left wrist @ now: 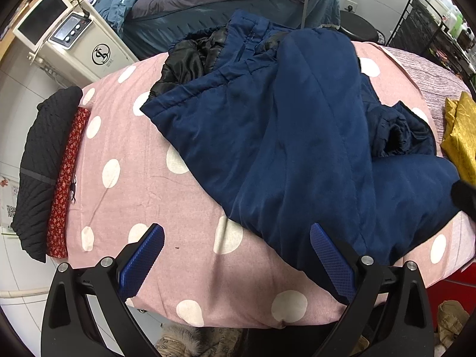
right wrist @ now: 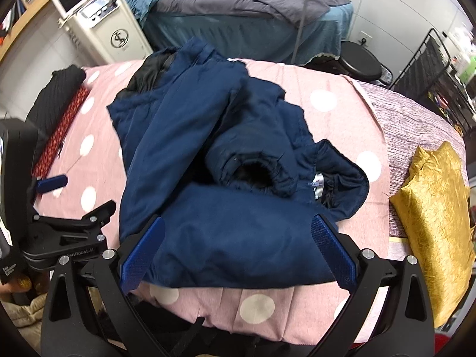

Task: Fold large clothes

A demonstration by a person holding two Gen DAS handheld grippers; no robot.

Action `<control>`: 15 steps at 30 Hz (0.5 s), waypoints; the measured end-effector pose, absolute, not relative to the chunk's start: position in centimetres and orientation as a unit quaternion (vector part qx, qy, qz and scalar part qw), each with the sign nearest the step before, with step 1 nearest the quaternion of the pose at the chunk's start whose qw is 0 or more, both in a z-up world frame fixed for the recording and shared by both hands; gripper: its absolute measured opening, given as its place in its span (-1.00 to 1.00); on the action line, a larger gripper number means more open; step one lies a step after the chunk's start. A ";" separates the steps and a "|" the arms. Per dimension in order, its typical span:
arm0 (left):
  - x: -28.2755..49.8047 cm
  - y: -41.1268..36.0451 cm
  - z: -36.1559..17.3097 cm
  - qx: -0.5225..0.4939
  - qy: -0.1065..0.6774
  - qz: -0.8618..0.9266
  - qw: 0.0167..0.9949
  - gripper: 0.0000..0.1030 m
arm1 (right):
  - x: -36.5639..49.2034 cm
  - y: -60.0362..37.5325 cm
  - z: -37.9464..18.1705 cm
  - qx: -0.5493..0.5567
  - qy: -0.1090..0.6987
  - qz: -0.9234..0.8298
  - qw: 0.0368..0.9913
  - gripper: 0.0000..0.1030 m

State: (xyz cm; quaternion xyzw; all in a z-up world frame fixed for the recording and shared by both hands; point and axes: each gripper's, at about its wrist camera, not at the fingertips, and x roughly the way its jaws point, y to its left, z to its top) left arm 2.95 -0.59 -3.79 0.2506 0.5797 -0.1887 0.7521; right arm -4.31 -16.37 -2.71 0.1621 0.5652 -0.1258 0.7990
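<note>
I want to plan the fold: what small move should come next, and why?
Probably close the right gripper on the near edge of the navy jacket. Both grippers are open and hold nothing, the jacket lies half folded and rumpled on the pink dotted cover, and its near edge sits between the right fingers.

Pink polka-dot sheet (left wrist: 142,184) covering the work surface. Folded black quilted garment (left wrist: 35,163) and red floral cloth (left wrist: 64,184) at its left edge; gold crinkled fabric (right wrist: 434,226) at its right edge. Behind: white machine (left wrist: 74,41), blue-covered bed (right wrist: 244,20), black stool (right wrist: 360,62), black wire rack (right wrist: 428,71).
</note>
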 end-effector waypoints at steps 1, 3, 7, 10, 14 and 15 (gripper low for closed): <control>3.1 -0.6 -3.9 0.250 0.581 -0.188 0.751 0.88 | -4.2 -16.5 -2.8 0.163 0.566 -0.126 0.798 0.89; 3.5 -0.6 -4.0 0.250 0.582 -0.187 0.751 0.88 | -3.8 -16.7 -2.9 0.166 0.568 -0.126 0.796 0.89; 4.0 -0.9 -4.0 0.260 0.574 -0.187 0.754 0.88 | -3.4 -16.7 -3.1 0.163 0.571 -0.120 0.796 0.89; 4.8 -0.9 -4.1 0.267 0.566 -0.188 0.757 0.88 | -3.7 -18.4 -1.7 0.193 0.522 -0.134 0.820 0.89; 7.8 -0.4 -4.0 0.269 0.538 -0.202 0.773 0.88 | -4.8 -22.5 -0.4 0.252 0.436 -0.179 0.845 0.89; 9.2 -0.3 -4.0 0.267 0.530 -0.208 0.778 0.88 | -4.9 -23.8 -0.9 0.271 0.431 -0.195 0.838 0.89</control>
